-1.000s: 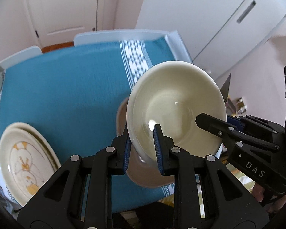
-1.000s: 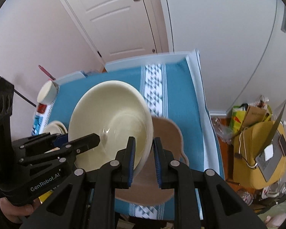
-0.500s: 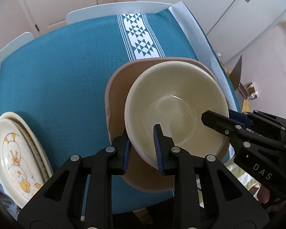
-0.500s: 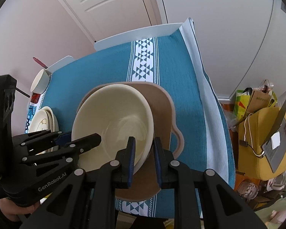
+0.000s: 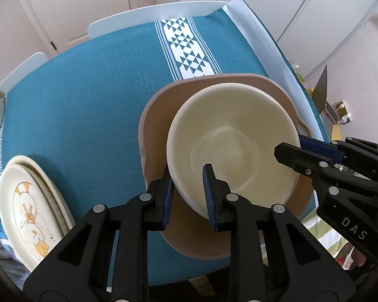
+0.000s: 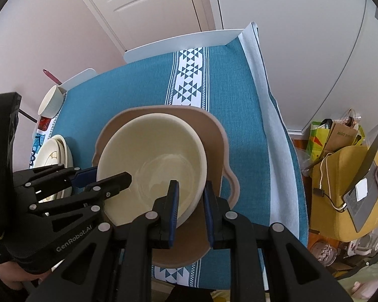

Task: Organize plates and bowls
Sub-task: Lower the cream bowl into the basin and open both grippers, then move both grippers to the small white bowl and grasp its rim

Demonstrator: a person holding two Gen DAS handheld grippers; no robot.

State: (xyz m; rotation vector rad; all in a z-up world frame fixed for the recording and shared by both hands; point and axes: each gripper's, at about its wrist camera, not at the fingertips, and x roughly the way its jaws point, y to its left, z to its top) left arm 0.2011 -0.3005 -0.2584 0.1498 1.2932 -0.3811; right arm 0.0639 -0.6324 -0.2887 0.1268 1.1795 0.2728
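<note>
Both wrist views close, looking down, sharing bowl (image 5: pixel 233 138)

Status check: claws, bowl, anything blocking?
Both claws, left and right, straddle cream bowl rim. Bowl over brown dish. Nothing blocking.

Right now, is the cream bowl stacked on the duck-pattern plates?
No: in the left wrist view the cream bowl sits over the brown dish, apart from the duck plates at left.

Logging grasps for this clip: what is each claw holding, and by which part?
Both grip the cream bowl by its rim: left claw on the near-left edge, right claw on the near-right.
</note>
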